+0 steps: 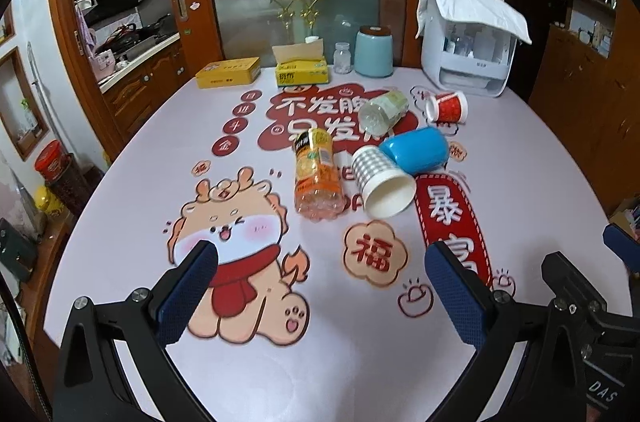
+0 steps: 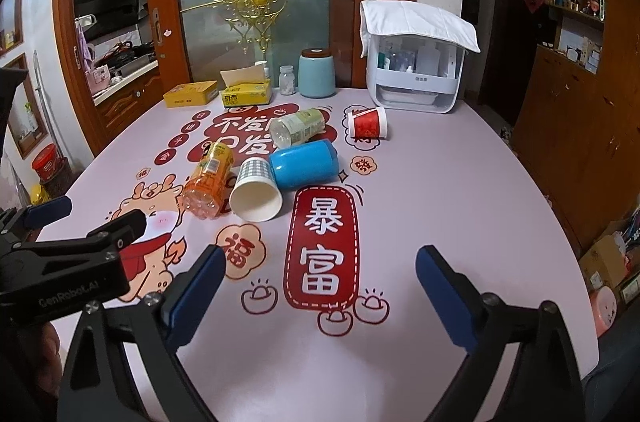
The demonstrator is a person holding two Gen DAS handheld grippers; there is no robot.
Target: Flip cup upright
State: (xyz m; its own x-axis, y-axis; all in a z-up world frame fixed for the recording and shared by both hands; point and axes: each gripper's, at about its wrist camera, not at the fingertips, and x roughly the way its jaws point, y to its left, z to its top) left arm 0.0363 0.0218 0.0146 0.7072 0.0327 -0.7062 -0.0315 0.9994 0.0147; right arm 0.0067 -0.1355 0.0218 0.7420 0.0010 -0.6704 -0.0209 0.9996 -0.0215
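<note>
Several cups and bottles lie on their sides mid-table. A checked paper cup (image 1: pixel 382 180) (image 2: pixel 256 190) lies with its mouth toward me. A blue plastic cup (image 1: pixel 416 150) (image 2: pixel 306 162) touches it behind. A red paper cup (image 1: pixel 448 107) (image 2: pixel 368 123) lies farther right. An orange bottle (image 1: pixel 316 176) (image 2: pixel 208 180) and a clear green-labelled bottle (image 1: pixel 384 112) (image 2: pixel 298 126) also lie flat. My left gripper (image 1: pixel 320 254) is open and empty, well short of the cups. My right gripper (image 2: pixel 320 258) is open and empty above the table's front; it also shows in the left wrist view (image 1: pixel 580 286).
The table (image 1: pixel 320 362) has a printed pink cloth. Along its far edge stand a yellow tin (image 1: pixel 228 72), a tissue box (image 1: pixel 302 68), a small jar (image 1: pixel 343 58), a light blue canister (image 1: pixel 374 52) and a white organiser (image 1: pixel 468 58) with a cloth on top. Wooden cabinets stand at the right.
</note>
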